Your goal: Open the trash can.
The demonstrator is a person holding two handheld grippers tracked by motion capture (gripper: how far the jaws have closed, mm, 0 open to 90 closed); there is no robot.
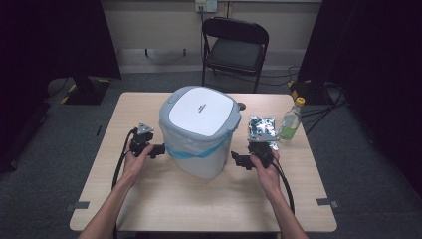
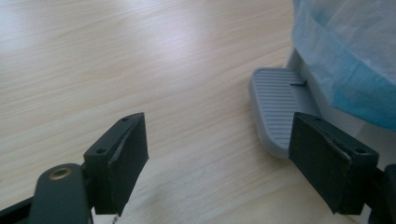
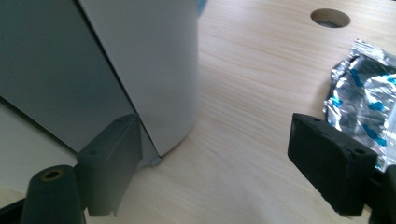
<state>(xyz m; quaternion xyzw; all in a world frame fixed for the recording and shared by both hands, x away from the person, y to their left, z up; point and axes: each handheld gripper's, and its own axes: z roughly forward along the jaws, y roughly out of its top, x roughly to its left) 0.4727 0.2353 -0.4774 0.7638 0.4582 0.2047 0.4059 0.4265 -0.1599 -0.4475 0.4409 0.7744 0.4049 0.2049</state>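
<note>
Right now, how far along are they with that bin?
Done: the bin is lined with a blue bag, lid shut. In hand: the left claw hangs open beside the pedal; the right claw is open beside the bin's wall. Left: the foil packet and bottle lie outside.

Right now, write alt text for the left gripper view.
The left hand-held gripper is open over a pale wooden table, its right jaw beside the ribbed grey plastic foot pedal of a white bin lined with a blue plastic bag.
</note>
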